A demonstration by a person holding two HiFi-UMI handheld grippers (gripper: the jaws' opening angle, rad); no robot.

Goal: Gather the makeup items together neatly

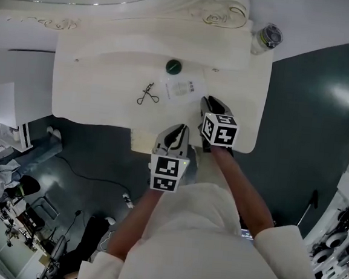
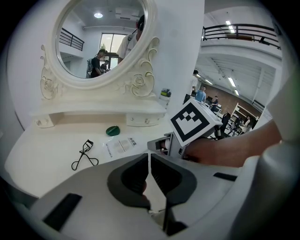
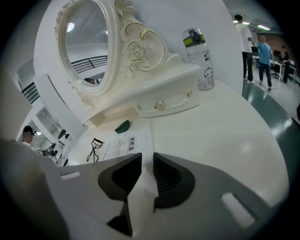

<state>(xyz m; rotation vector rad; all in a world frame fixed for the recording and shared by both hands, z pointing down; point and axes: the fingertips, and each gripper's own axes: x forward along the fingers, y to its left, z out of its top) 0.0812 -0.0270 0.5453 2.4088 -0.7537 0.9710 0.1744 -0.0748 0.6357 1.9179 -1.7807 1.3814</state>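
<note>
One bottle stands well apart from curler, packet and compact.

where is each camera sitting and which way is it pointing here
Head view: on the person's head, looking steeply down at the dressing table; shows both forearms, the left gripper and right gripper.
Left gripper view: on the left gripper, looking along its jaws toward the mirror; the right gripper and right hand cross its right side.
Right gripper view: on the right gripper, facing the mirror base and water bottle; only its own jaws show.
Shared: all three see the eyelash curler and green disc.
</note>
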